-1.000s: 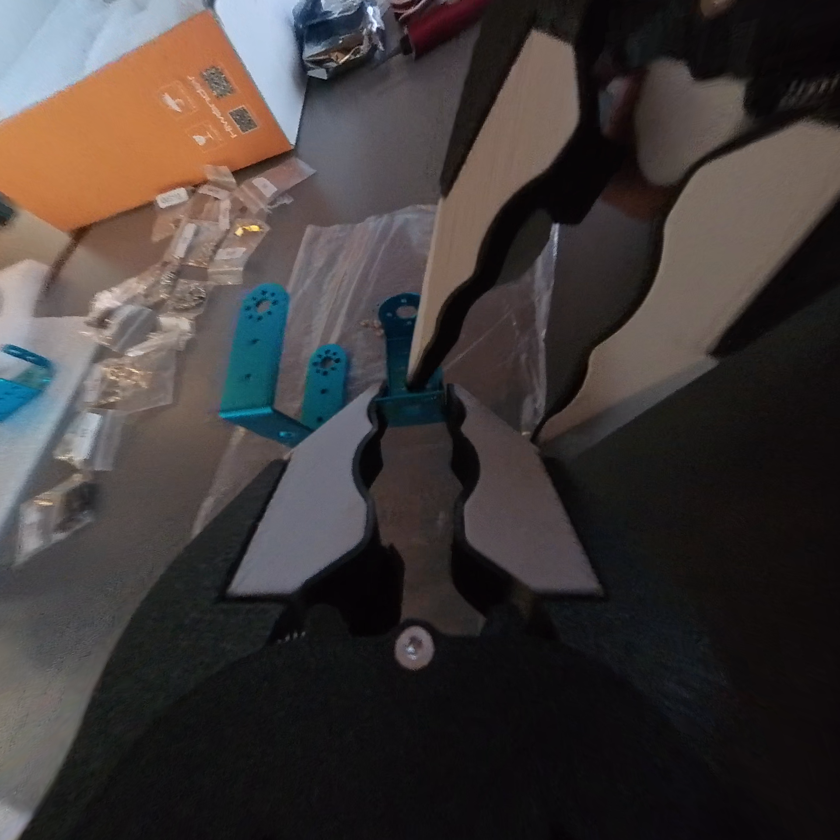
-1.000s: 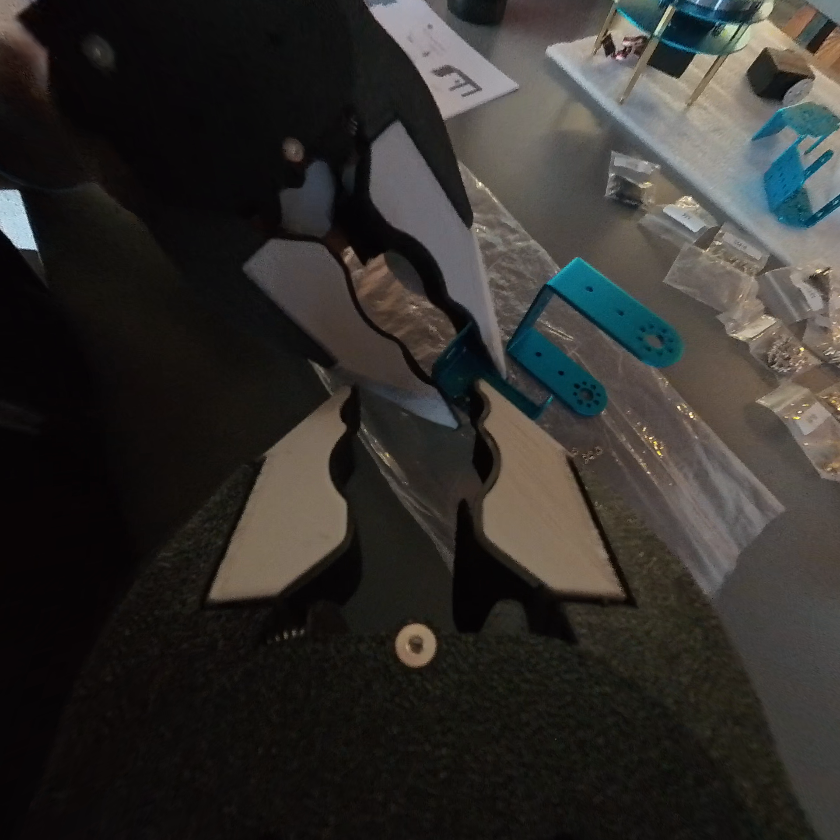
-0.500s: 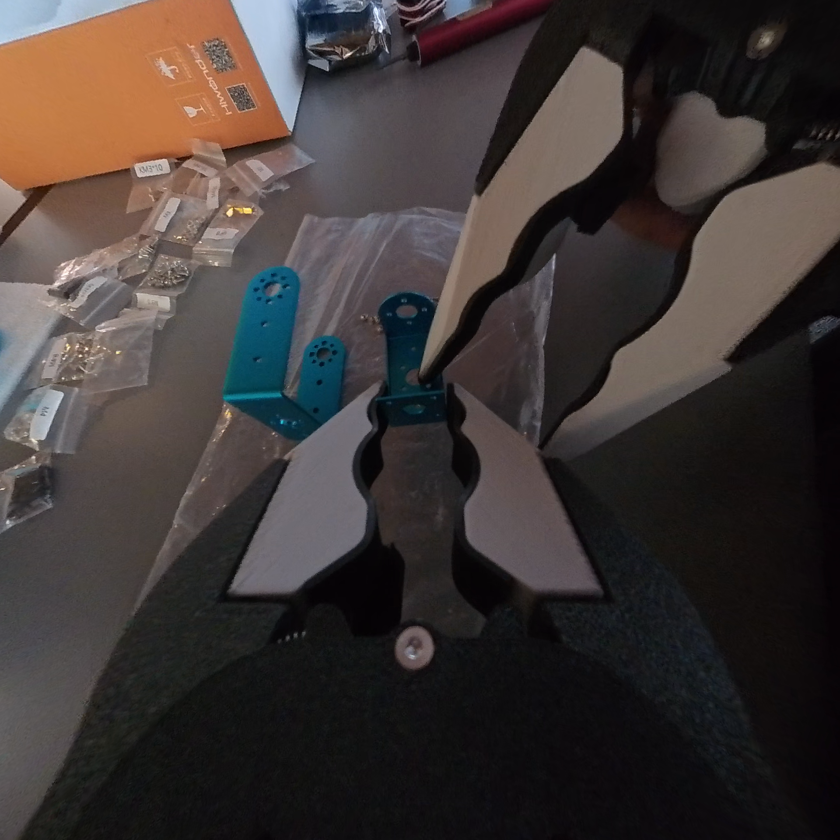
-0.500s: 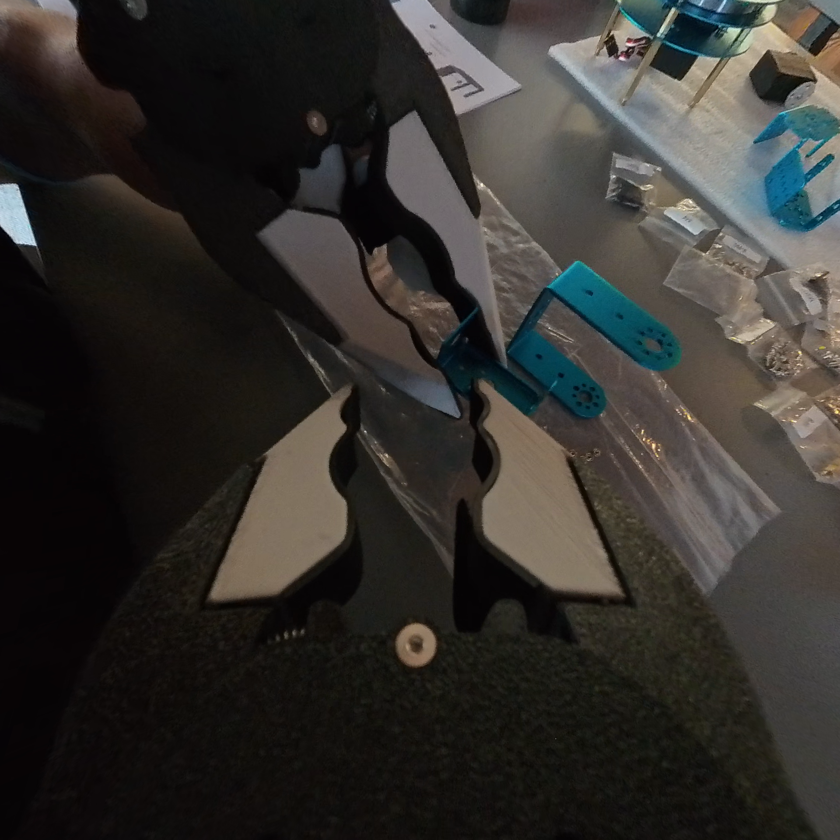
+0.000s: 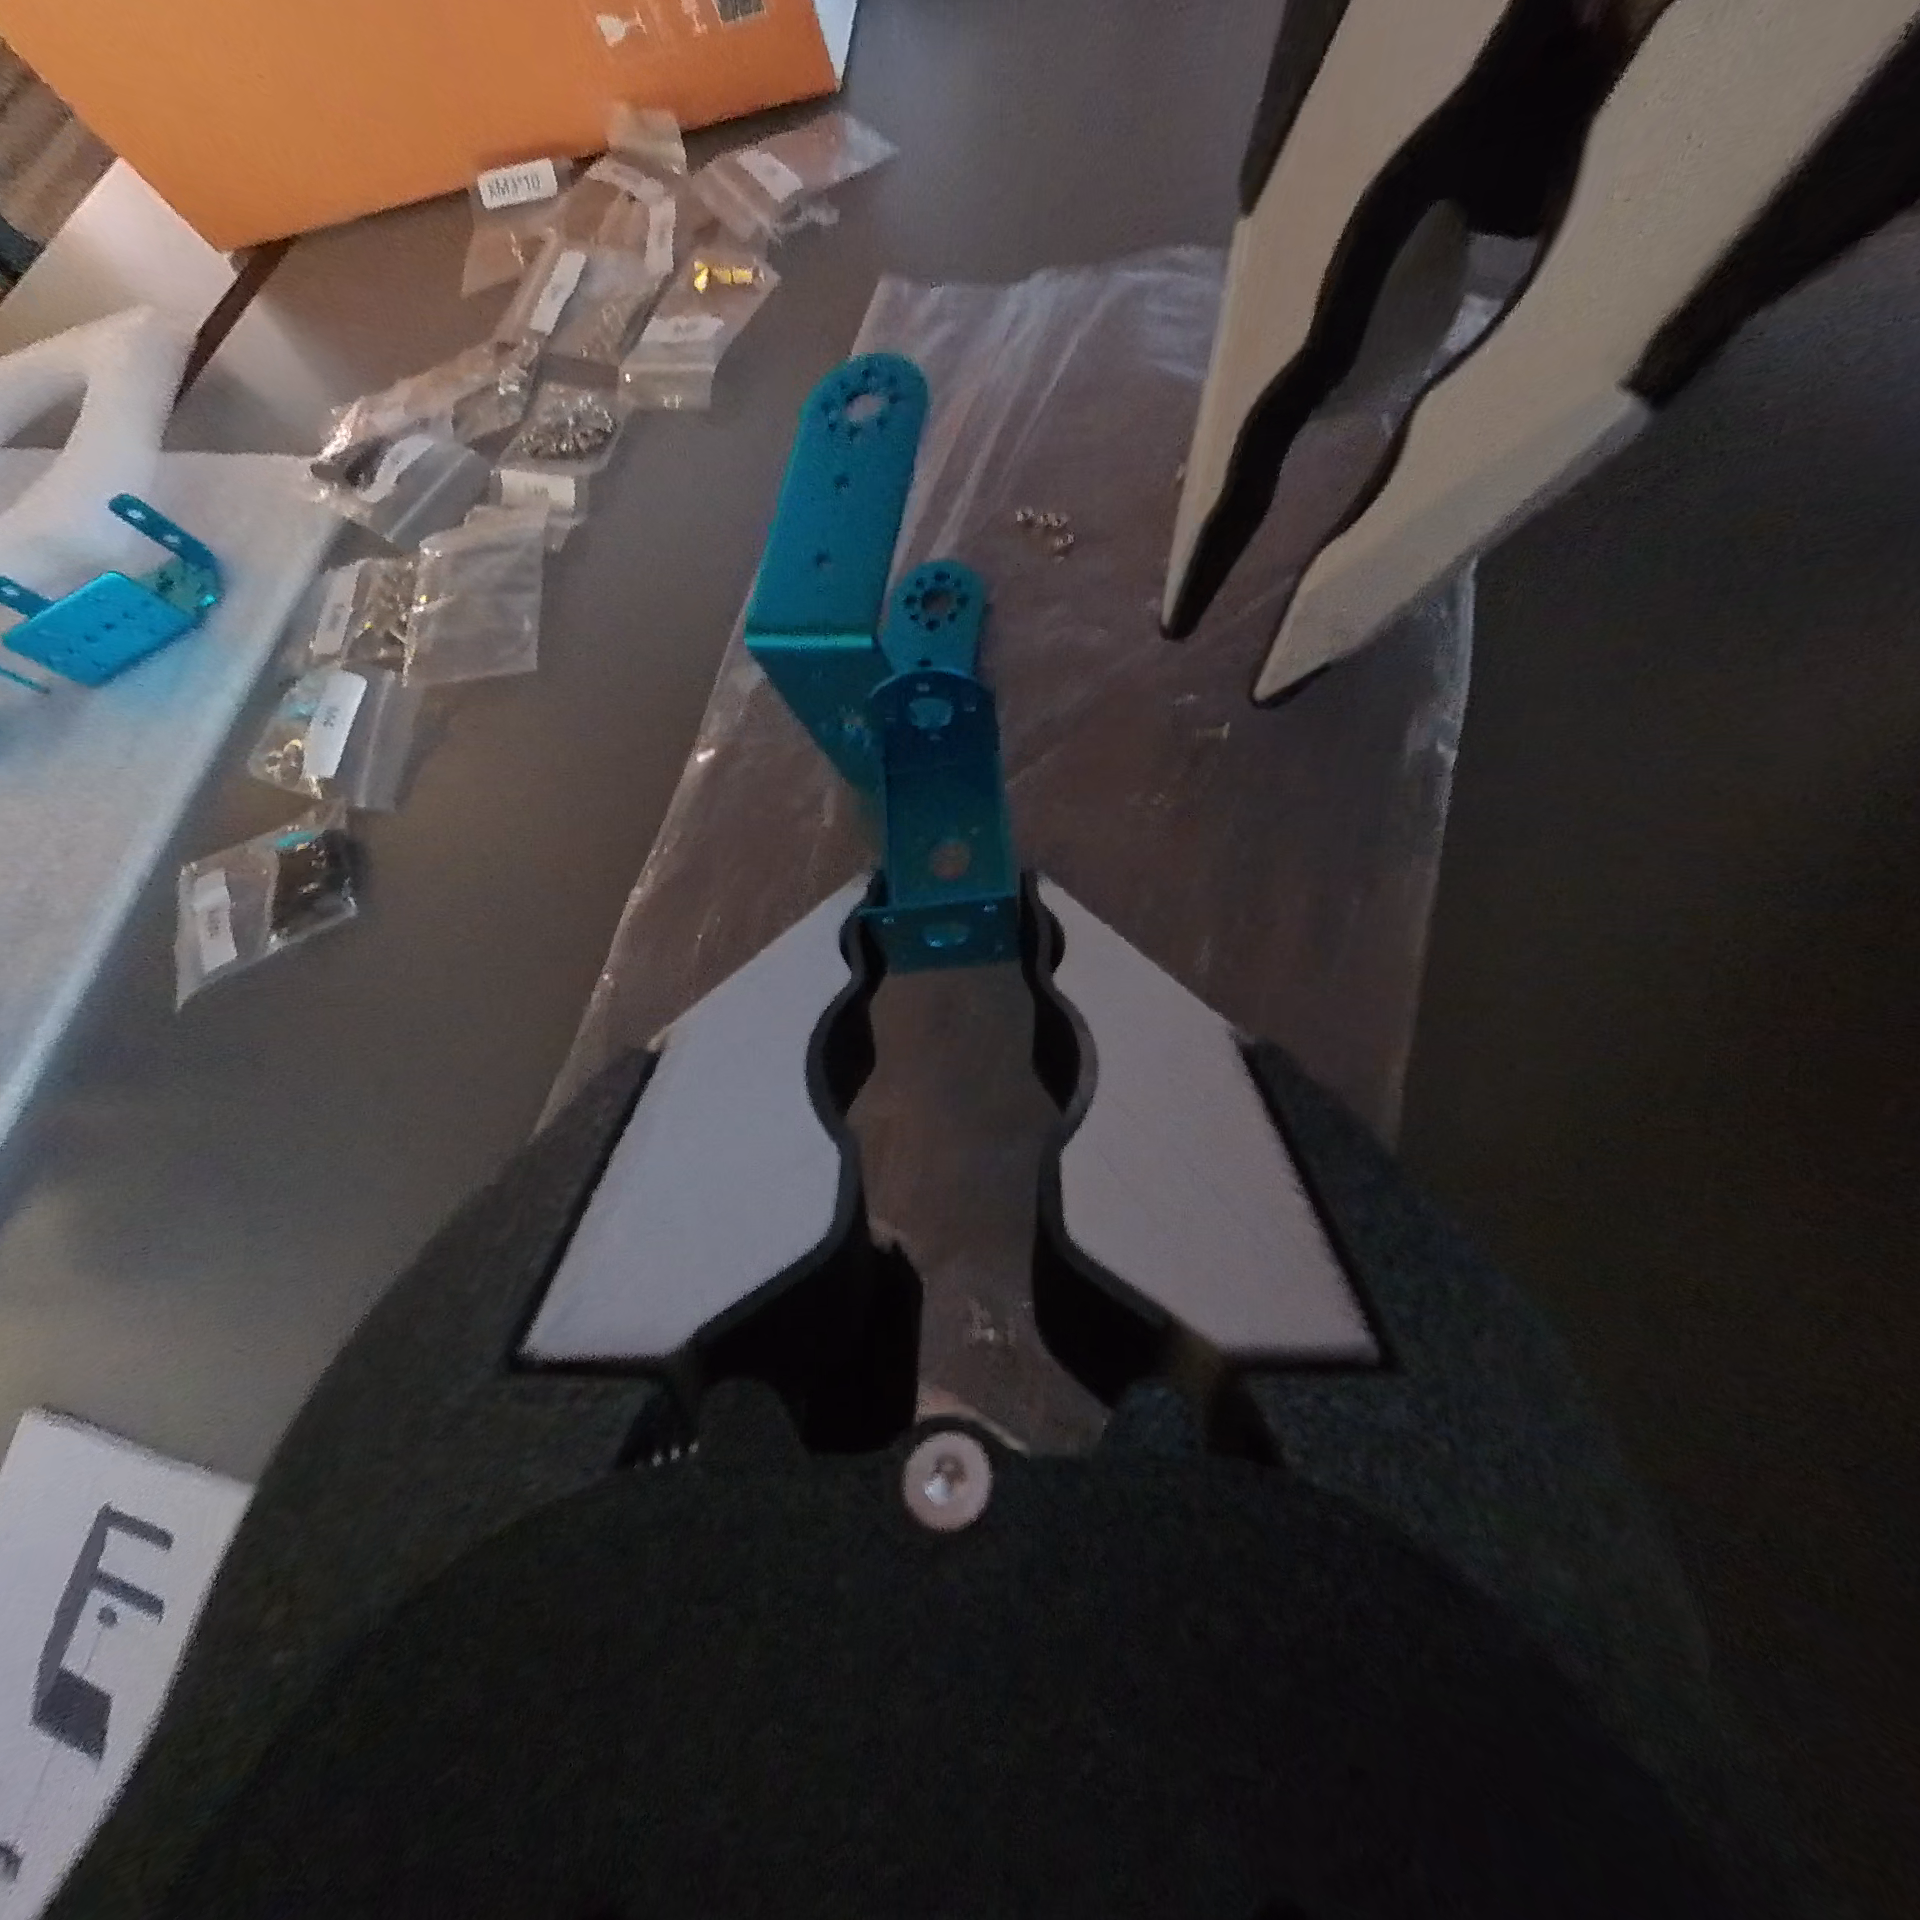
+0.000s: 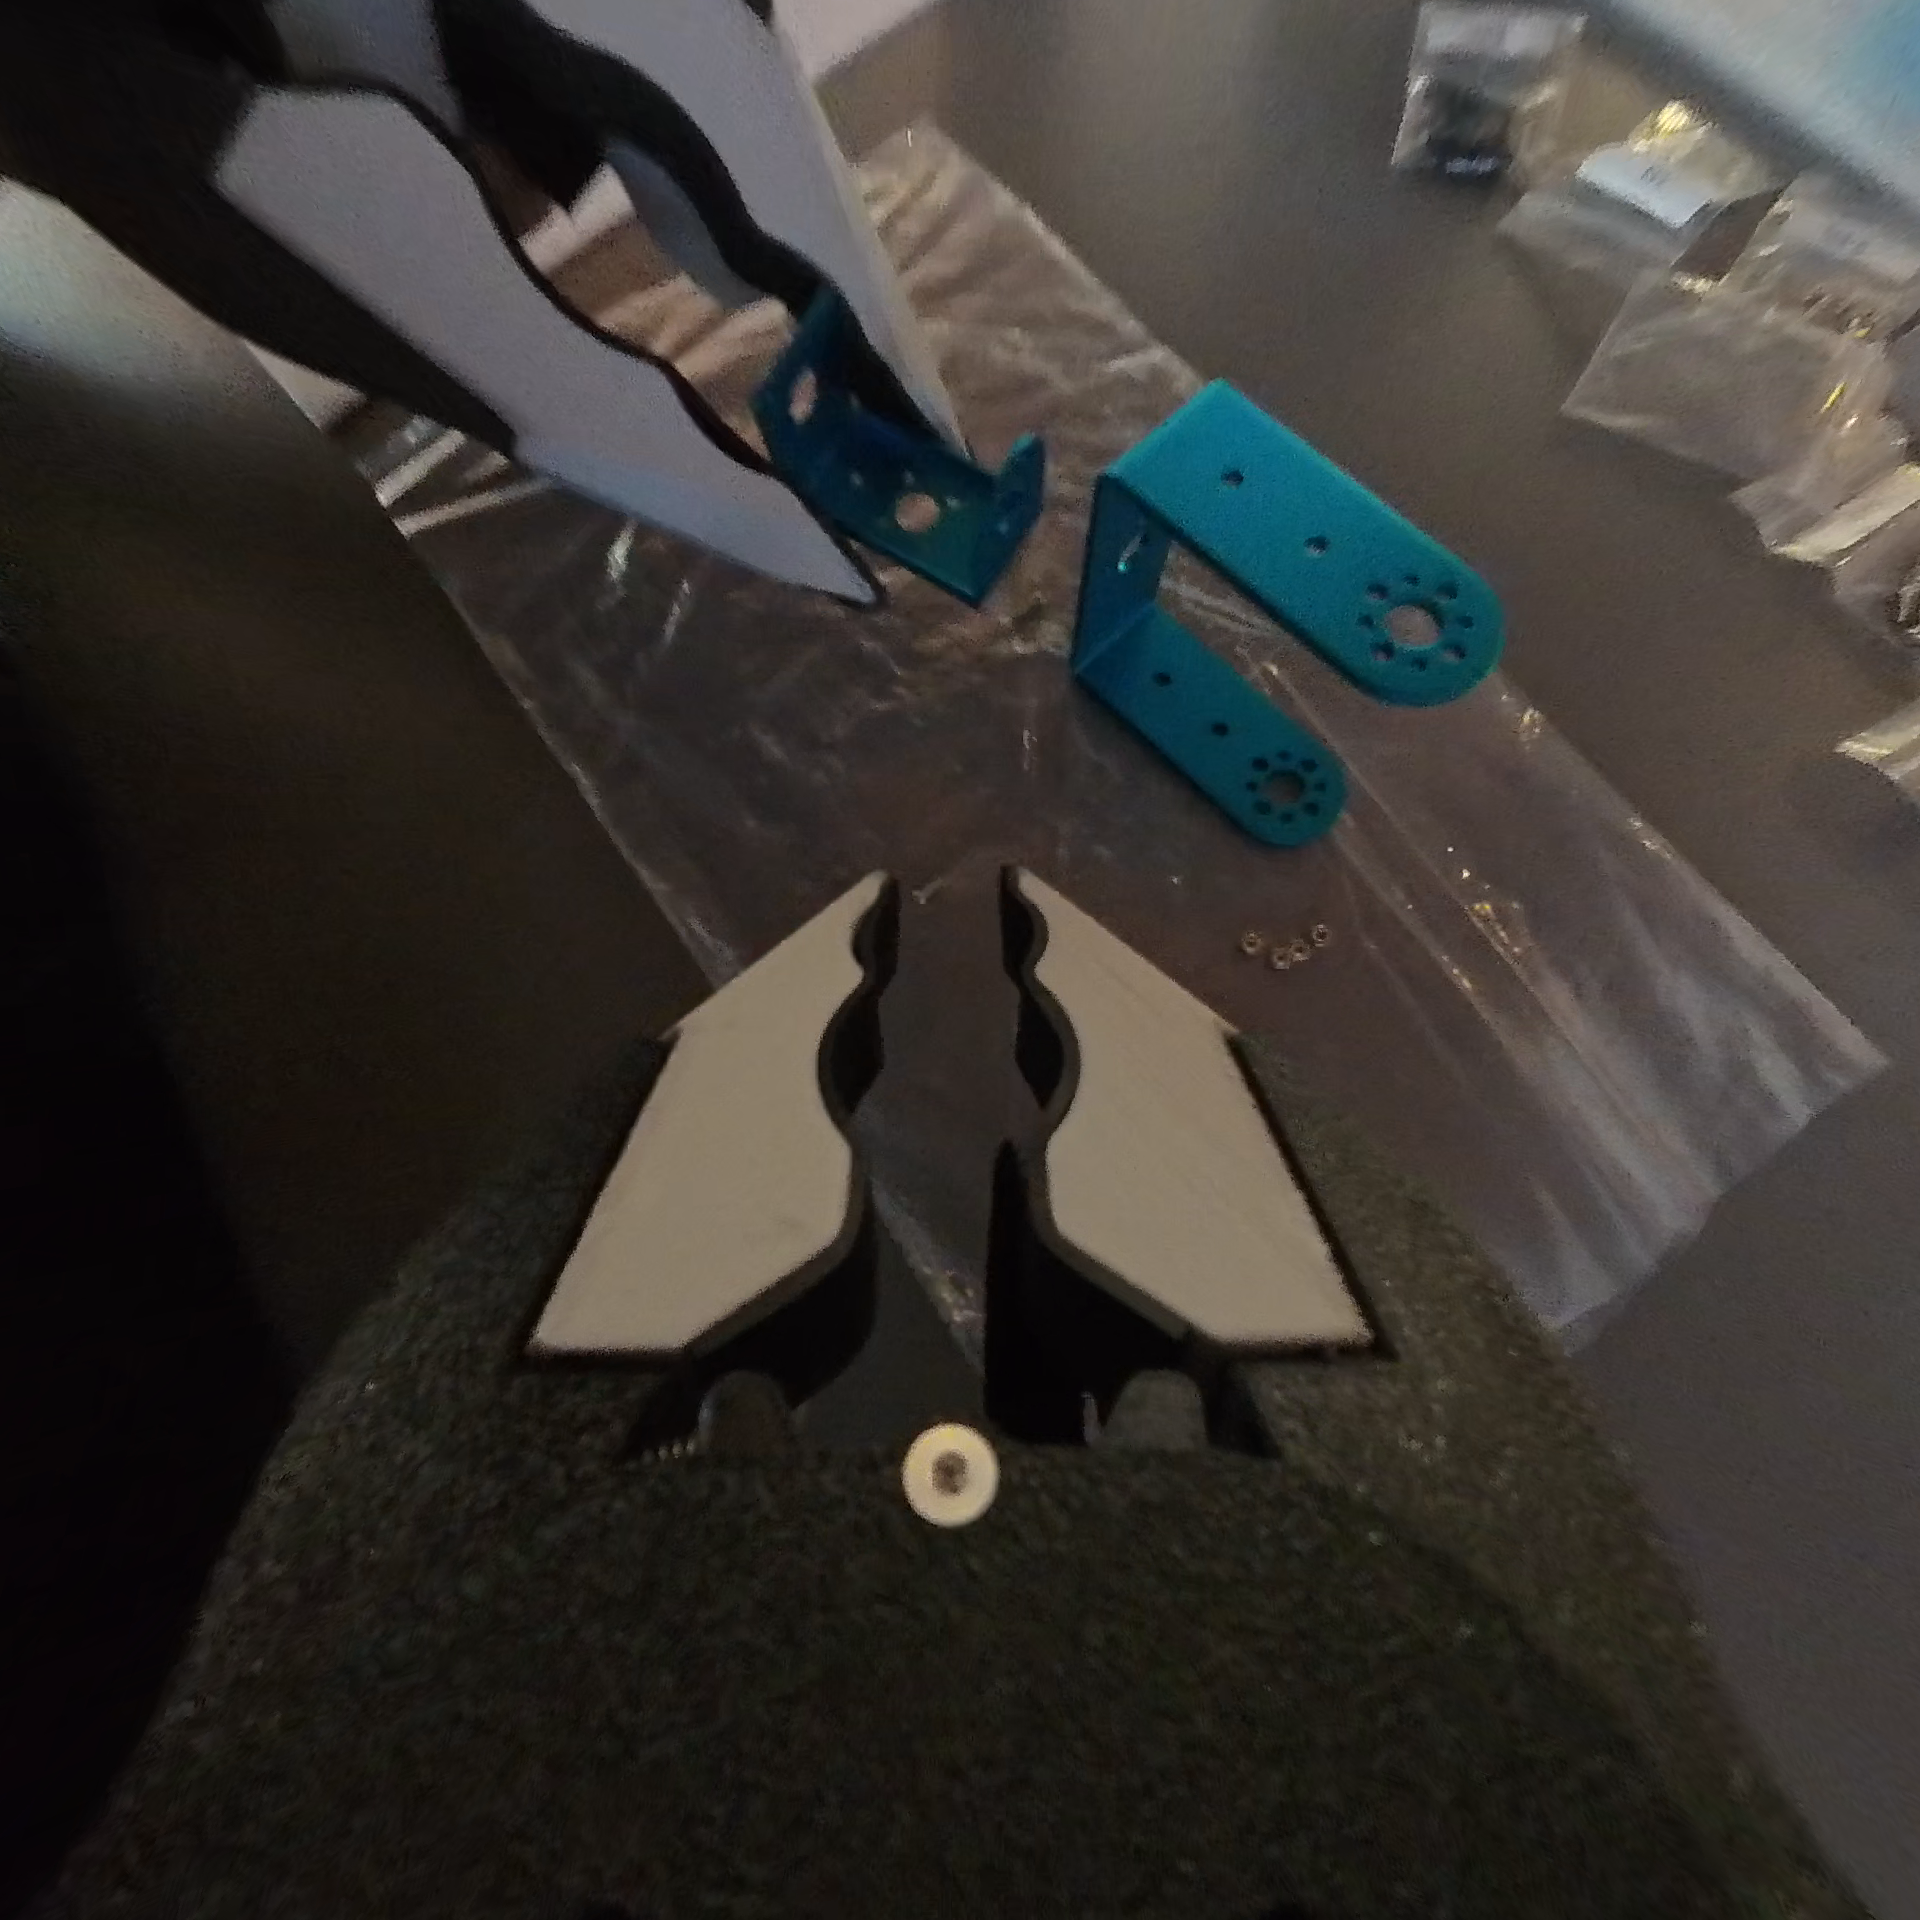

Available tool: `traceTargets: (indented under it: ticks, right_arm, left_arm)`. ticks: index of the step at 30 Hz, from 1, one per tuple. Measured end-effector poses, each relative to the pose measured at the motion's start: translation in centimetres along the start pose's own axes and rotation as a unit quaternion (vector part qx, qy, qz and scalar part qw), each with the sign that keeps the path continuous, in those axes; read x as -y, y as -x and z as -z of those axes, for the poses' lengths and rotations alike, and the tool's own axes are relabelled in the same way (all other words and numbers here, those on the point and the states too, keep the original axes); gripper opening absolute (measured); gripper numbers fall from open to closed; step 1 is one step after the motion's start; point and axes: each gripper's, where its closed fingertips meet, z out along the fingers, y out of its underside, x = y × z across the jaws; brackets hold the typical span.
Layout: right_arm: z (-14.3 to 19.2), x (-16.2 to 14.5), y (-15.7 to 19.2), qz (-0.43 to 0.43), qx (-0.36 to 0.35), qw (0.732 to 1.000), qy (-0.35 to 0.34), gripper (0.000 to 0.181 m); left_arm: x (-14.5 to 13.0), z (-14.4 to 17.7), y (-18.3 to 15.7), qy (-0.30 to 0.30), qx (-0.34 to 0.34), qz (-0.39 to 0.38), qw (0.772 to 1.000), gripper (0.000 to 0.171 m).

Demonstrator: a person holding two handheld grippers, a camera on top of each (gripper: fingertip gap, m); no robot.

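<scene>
My left gripper is shut on a small blue metal bracket and holds its base between the fingertips, just above a clear plastic sheet. A larger blue U-shaped bracket lies right behind it. My right gripper is narrowly open and empty over the sheet. A tiny screw lies just off its tips, and several small nuts lie to its right. The right wrist view also shows the left gripper holding the small bracket, beside the U-bracket.
An orange box stands at the back left. Several small bags of hardware lie between it and the sheet. A white foam block carries another blue bracket. A printed sheet of paper lies at the near left. The grippers' ends are close to 7 cm from one another.
My right gripper has drawn back from the small bracket and narrowed its jaws. My left gripper keeps hold of the bracket, which now sits close in front of the U-bracket.
</scene>
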Motion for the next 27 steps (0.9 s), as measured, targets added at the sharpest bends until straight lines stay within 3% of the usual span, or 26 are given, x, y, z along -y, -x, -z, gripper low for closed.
traceTargets:
  ticks: [6,27]
  right_arm:
    - [-0.4,-0.8,0.4,0.004,0.043,0.999,0.027,0.013]
    - [-1.4,-0.1,1.0,0.058,-0.055,0.997,0.017,0.003]
  left_arm:
    - [-0.6,0.4,-0.5,0.006,0.0,0.002,1.0,0.024]
    - [-0.9,0.0,-0.9,0.005,0.0,-0.01,1.0,0.024]
